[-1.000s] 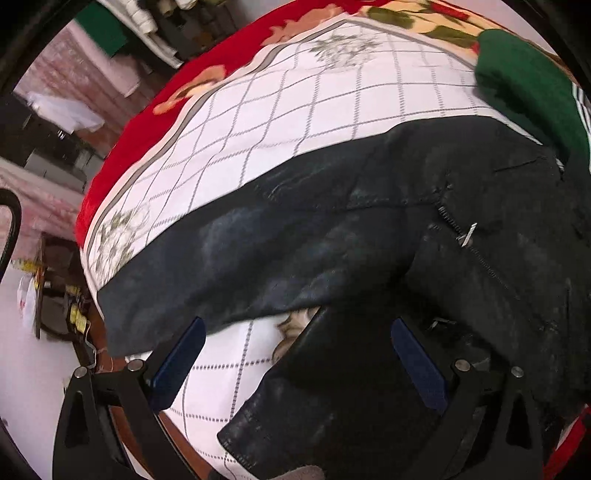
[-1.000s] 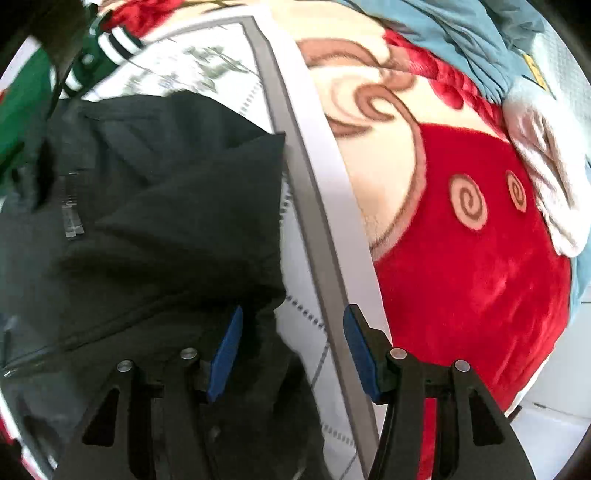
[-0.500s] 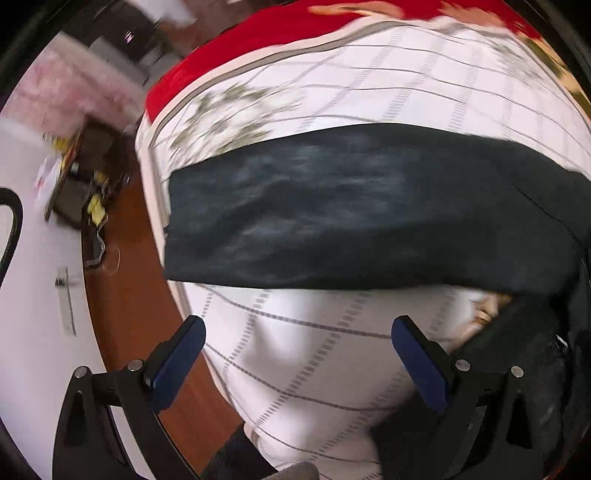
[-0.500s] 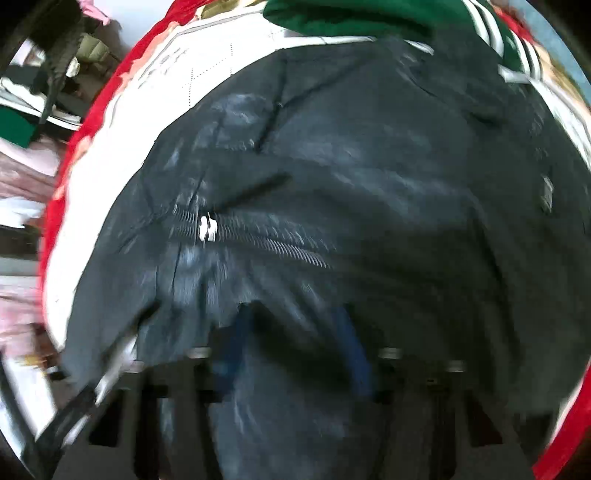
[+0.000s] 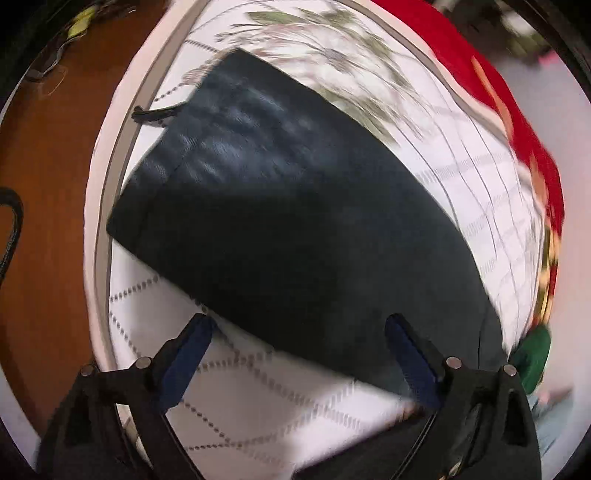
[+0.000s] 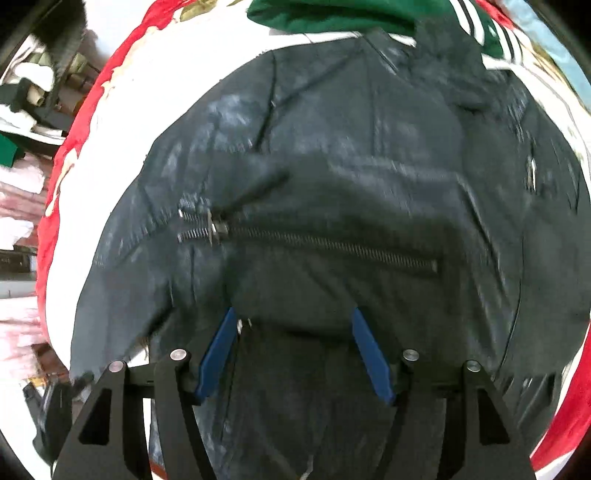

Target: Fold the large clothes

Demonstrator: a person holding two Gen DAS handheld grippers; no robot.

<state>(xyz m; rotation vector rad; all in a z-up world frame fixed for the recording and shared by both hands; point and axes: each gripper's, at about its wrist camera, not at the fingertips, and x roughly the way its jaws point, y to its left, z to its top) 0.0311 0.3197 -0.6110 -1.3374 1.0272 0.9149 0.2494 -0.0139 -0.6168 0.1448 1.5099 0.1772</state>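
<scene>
Black jacket [image 6: 332, 192] spread on white quilted bedspread [image 5: 258, 398]; left gripper [image 5: 299, 354] closing, fingers wide over its sleeve edge; right gripper [image 6: 291, 347] opening above its zipper, gripping nothing.

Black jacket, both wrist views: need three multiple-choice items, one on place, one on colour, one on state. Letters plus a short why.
1. Where does the green garment lie in the right wrist view?
A. beyond the black jacket's far edge
B. between the fingers
C. on the floor

2. What colour are the left gripper's pads?
A. red
B. dark blue
C. white

3. How is the zipper on the jacket's front?
A. fully undone
B. torn off
C. mostly closed, slider near one end

Answers: 1 A, it sits past the jacket at the top. 2 B, both pads show dark blue. 3 C, the teeth are joined along most of the run.
</scene>
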